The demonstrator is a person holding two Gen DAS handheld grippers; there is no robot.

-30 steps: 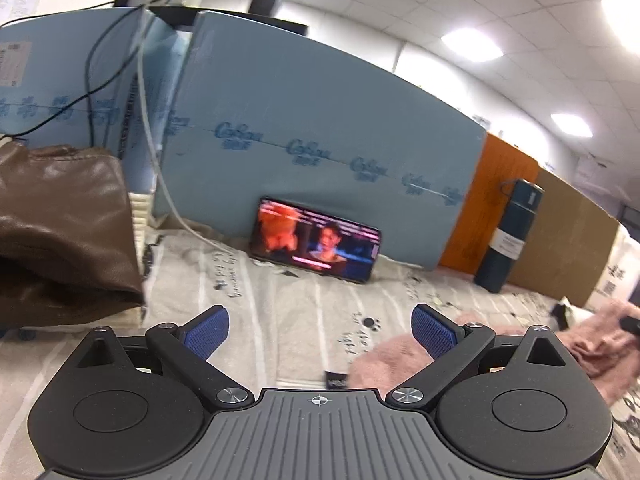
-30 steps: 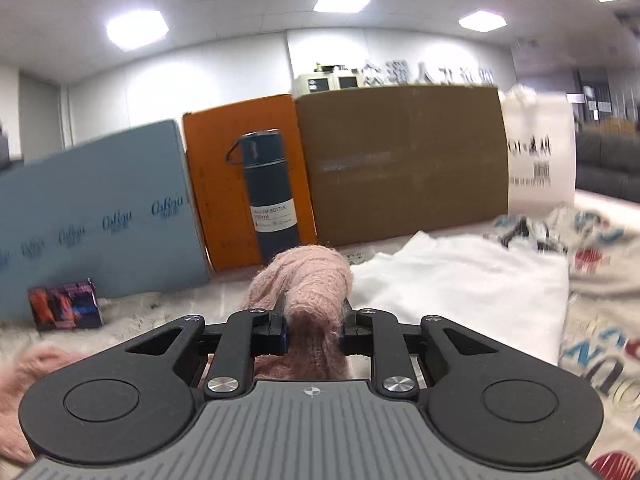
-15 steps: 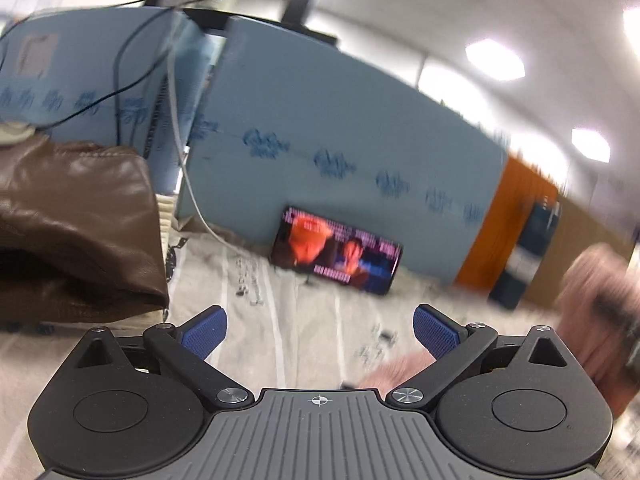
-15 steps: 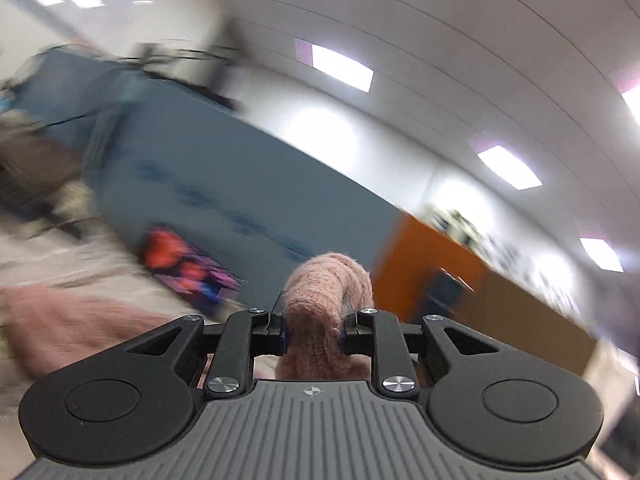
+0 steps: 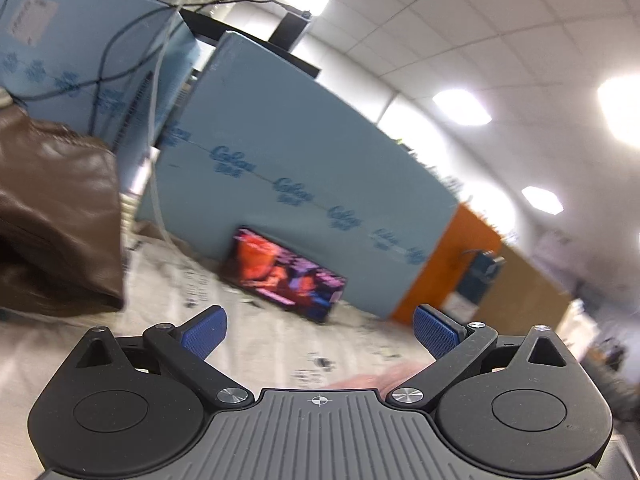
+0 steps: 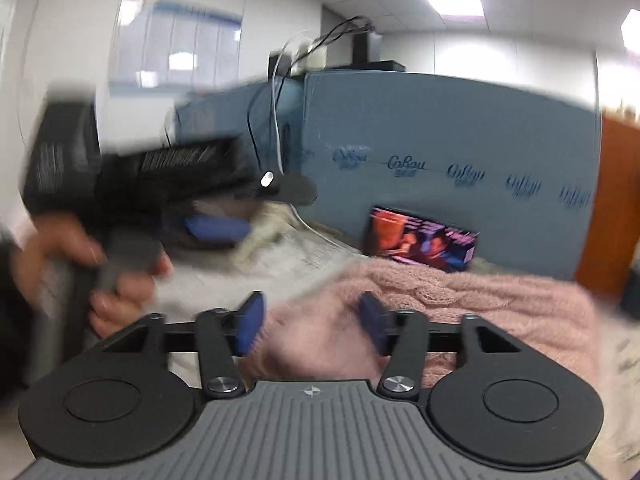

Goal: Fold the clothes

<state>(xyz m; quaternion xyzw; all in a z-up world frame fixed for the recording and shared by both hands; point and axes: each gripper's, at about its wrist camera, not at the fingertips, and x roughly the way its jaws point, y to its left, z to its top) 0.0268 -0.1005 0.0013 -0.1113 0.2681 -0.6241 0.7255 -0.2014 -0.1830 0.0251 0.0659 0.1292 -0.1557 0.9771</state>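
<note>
Right tool (image 6: 310, 322) spread over the pink sweater (image 6: 460, 304), left tool (image 5: 320, 334) spread on nothing.

I've got both tools splayed wide: my right one straddles a blurred fold of the pink knit, blue pads (image 6: 251, 320) either side without pinching; the sweater lies on the printed cloth of the worktop (image 5: 248, 344), only a pink sliver (image 5: 380, 380) showing low in the left view. Writing on the blue foam board (image 5: 304, 184) repeats a looping logo I can't read for sure. Propped against it, a phone (image 6: 422, 238) plays a video. Left view alone gives me the brown leather jacket (image 5: 56, 216), the orange panel (image 5: 452, 264) and a dark flask (image 5: 478, 278), blurred. Right view alone catches a hand (image 6: 80, 268) gripping the left tool's handle, smeared by motion, blocking the left background.
</note>
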